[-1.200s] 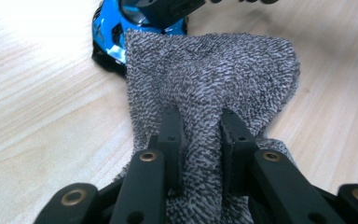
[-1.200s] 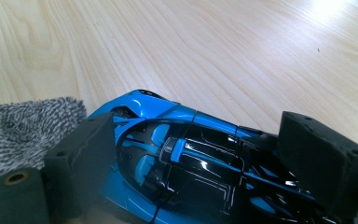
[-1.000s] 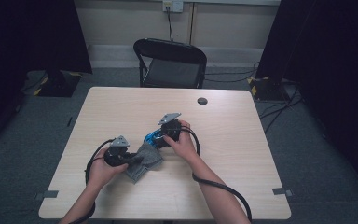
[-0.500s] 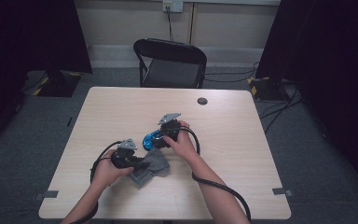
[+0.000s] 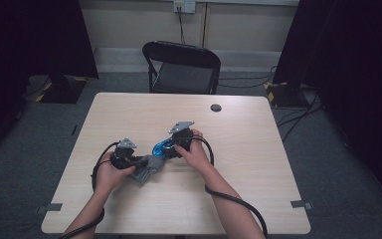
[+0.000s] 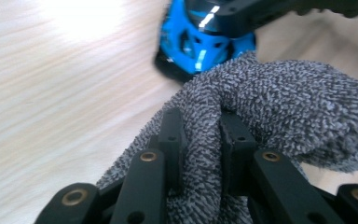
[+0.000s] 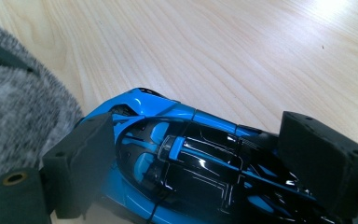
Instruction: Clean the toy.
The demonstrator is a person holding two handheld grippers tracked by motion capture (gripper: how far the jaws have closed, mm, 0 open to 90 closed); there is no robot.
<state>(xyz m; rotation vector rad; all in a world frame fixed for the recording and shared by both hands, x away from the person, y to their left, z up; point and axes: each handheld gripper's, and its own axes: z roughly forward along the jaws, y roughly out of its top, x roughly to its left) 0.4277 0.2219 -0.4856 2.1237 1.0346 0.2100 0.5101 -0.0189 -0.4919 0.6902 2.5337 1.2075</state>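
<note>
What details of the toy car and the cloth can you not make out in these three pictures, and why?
- Toy car: its rear is cut off by the bottom edge in the right gripper view.
- Toy car's wheels: hidden under the body.
- Cloth: the pinched part is hidden by the left gripper's fingers.
- Small dark disc on the table: too small to identify, high view.

In the left gripper view the blue toy car (image 6: pixel 200 44) is blurred, its top cut by the upper edge and its rear hidden behind the grey cloth (image 6: pixel 279 107); in the right gripper view the car's tail runs off the bottom edge; in the high view the small dark disc (image 5: pixel 216 107) on the table (image 5: pixel 258 199) is too small to identify.
</note>
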